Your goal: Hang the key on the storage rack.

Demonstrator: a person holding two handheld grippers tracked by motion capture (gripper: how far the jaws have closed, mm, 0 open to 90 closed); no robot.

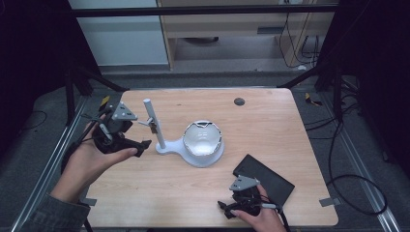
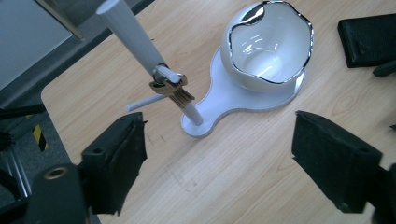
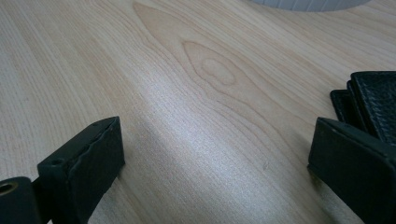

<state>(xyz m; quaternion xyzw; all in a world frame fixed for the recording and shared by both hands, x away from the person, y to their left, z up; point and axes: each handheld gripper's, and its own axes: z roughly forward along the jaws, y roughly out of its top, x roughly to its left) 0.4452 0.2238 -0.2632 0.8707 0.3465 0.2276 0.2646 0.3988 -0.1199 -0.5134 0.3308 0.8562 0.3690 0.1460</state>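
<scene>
Keys, a small brass bunch [image 2: 170, 89], hang on the side peg of the white plastic stand [image 2: 140, 44] beside the glossy white bowl [image 2: 268, 44]. My left gripper [image 2: 217, 156] sits nearby, jaws spread and empty. I judge a careless swing could knock the post and tip the stand. My right gripper [image 3: 215, 158] rests spread beside the black leather wallet [image 3: 376, 105].

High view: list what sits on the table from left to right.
left gripper → white post with keys → white bowl → right gripper → black wallet.
</scene>
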